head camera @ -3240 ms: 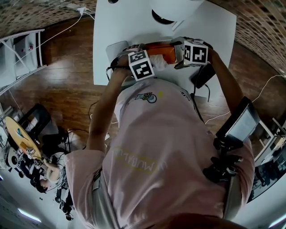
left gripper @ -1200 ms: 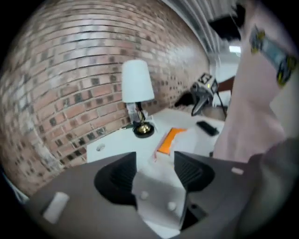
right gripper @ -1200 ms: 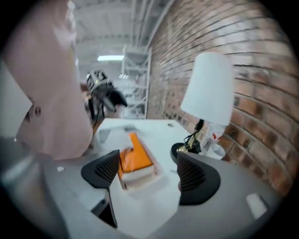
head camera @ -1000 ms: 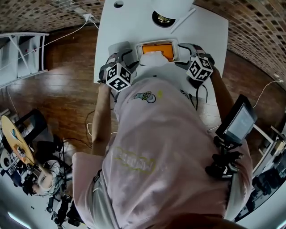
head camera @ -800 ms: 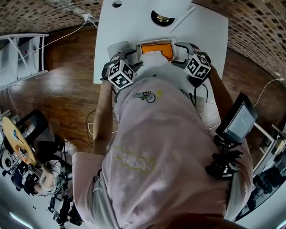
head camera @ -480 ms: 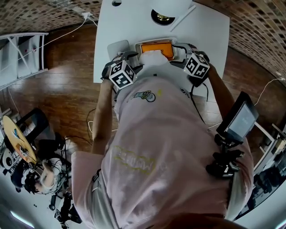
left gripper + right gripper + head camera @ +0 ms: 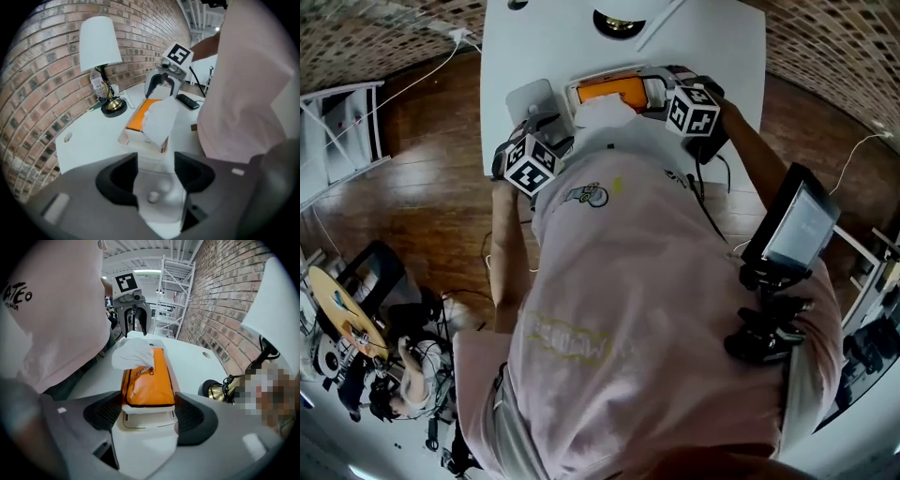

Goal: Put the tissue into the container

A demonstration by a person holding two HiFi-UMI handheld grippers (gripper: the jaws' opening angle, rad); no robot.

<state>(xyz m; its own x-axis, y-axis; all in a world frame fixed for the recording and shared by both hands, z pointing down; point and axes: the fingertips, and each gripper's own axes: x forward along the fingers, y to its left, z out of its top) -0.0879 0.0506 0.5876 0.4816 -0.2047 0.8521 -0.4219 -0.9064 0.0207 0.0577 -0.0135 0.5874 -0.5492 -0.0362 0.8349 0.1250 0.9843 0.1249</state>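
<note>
Closing right gripper (image 7: 149, 403) jaws around container (image 7: 150, 421) near end, not yet pressing. Holding left gripper (image 7: 155, 158) jaws part-spread, empty, facing far end. Noting orange tissue pack (image 7: 147, 380) lying inside, long axis running between grippers, loose sheet (image 7: 133, 354) nearer left.

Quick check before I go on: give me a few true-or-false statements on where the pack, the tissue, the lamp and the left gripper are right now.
1. The orange pack lies in the container. True.
2. A white tissue sticks out of the pack. True.
3. The lamp stands on the floor. False: it stands on the table, beside the container.
4. The left gripper holds the tissue. False: its jaws are apart and the tissue is ahead of them, untouched.
</note>
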